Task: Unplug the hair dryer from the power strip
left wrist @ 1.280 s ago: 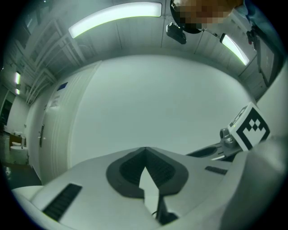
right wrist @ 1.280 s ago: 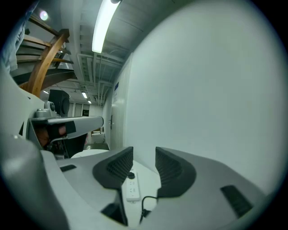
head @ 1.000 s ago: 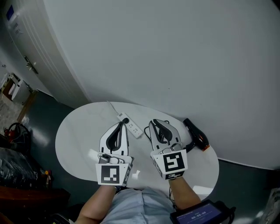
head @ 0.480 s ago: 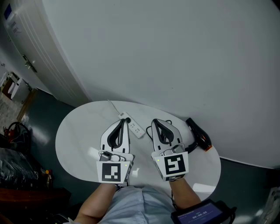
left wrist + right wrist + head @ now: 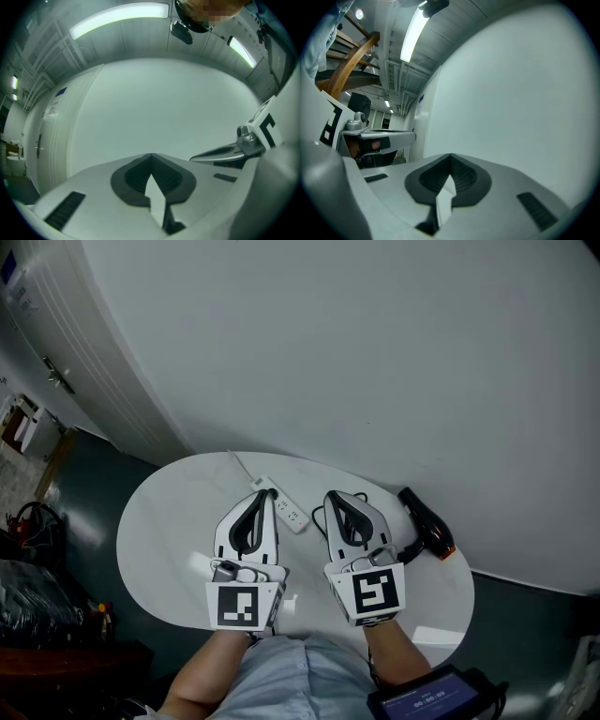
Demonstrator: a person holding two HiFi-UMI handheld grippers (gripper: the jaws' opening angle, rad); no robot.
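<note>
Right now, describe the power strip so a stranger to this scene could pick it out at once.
Find the white oval table standing against the pale wall. Near its far edge, just by the tip of the left gripper, lies the power strip. It is the only long white bar trailing a white cord, unlike the black, orange-marked hair dryer at the right.

Head view: high above the desk (image 5: 159,531), aimed steeply down, left gripper (image 5: 265,494) and right gripper (image 5: 330,496) over the desk's near edge. Each gripper view: close behind its own fingers (image 5: 133,180), level, facing the white wall (image 5: 154,108) behind the desk. All three views share that wall.
</note>
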